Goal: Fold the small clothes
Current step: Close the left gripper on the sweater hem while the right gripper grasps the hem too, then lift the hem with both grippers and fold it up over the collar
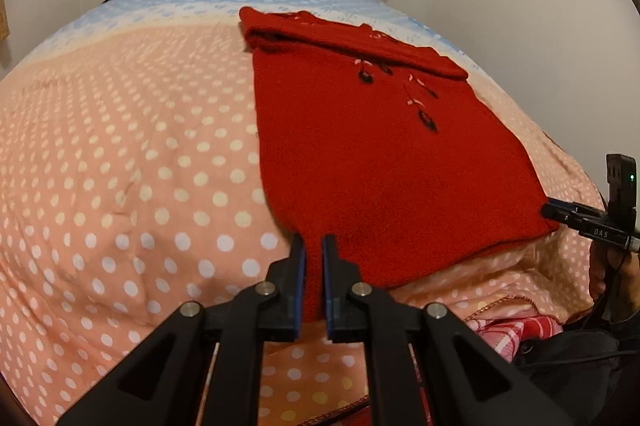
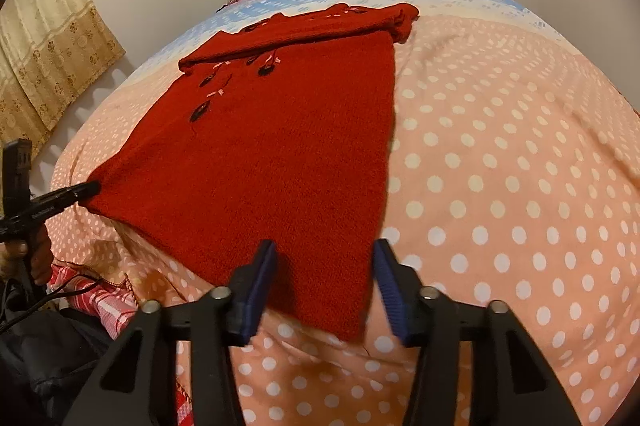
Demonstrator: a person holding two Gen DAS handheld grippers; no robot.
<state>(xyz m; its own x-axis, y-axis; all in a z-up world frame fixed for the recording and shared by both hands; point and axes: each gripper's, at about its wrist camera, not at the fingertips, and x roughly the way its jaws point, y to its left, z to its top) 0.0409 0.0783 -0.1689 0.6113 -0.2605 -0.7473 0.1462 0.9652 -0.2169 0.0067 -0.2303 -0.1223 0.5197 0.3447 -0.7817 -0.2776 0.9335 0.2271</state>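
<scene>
Red sweater [image 1: 380,162] in left gripper [image 1: 314,246] (jaws pinched)

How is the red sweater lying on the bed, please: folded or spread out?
Mostly spread: the red sweater lies flat on the bed, with only its far end folded over.

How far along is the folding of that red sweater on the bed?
Partly done, it seems. The sweater lies flat on the bed, its far end already folded into a band. In hand: the left gripper is shut on one near corner, while the right gripper straddles the other corner, pads not yet pressing. Left to do: close the right one, then probably fold the near edge over.
</scene>
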